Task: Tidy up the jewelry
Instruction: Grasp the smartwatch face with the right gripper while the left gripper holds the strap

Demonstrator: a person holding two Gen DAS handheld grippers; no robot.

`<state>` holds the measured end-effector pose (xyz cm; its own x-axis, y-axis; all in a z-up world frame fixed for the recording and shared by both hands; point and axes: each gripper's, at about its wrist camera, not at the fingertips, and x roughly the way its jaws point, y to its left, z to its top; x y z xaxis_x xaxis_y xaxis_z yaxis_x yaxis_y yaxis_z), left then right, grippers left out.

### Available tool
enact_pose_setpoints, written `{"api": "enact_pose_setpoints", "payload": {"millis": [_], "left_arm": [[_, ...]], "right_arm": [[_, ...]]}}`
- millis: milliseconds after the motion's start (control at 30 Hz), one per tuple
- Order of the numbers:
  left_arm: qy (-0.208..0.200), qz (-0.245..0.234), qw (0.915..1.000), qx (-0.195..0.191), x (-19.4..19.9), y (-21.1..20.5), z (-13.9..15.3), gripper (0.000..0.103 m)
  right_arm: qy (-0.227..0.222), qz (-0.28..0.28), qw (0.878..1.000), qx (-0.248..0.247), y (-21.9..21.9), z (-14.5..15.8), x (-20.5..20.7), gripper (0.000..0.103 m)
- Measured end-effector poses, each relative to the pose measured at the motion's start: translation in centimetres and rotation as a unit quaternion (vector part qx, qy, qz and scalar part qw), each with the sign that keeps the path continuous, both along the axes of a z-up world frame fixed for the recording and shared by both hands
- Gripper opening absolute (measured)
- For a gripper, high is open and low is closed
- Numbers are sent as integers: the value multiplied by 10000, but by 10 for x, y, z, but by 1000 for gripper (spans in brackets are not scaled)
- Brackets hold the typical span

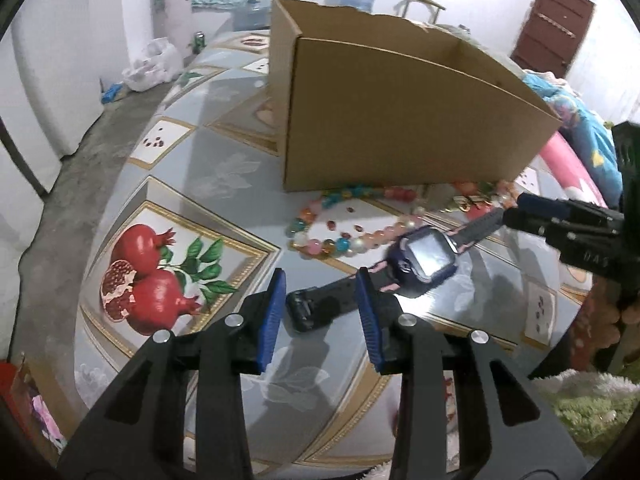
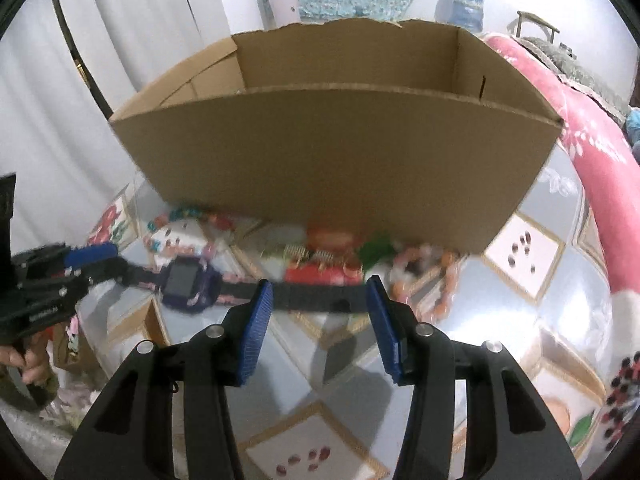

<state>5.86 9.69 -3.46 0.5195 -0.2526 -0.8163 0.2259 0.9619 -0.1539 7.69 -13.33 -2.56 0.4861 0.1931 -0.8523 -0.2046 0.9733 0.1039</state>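
Watch [image 1: 428, 258]: one, purple case, dark screen, black strap with pink edging. It is stretched out straight in front of the cardboard box [image 1: 400, 120], over the table [image 1: 224, 152], with one strap end at each gripper.

Left gripper [image 1: 322, 300]: jaws part-way apart. The buckle end of the strap lies across the gap, running past the tip of one blue pad and stopping just beside the other. Cannot tell whether the pads press on it.

Right gripper [image 2: 318, 300]: jaws part-way apart, a little wider. The other strap end lies across its gap in the same way. Again cannot tell whether it is grasped or only lying between the pads.

Whether the watch is lifted or resting on the cloth is unclear.

Count: one box, open at the top, back rim torn, inside floor hidden. One loop of mixed-colour beads [image 1: 320, 216] clear on the table between watch and box. Further beads, gold bits and red pieces [image 2: 328, 264] along the box's foot are blurred; their number is not readable.

One pomegranate print [image 1: 148, 280] shows whole on the tablecloth; others are cut off.

Fingers of one hand [image 2: 32, 360] show on the left gripper's handle, at the frame edge.
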Motion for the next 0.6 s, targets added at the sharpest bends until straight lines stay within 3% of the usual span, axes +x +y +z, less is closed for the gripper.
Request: {"api": "enact_pose_setpoints", "payload": {"millis": [200,600], "left_arm": [[-8,66,9995,320,2,-2,-6,34],[184,70,9996,210,8,3,-14,34]], "right_arm": [[354,204,9976,568,8,-7,17,48],[724,173,9937,843,7,-17,16,48]]}}
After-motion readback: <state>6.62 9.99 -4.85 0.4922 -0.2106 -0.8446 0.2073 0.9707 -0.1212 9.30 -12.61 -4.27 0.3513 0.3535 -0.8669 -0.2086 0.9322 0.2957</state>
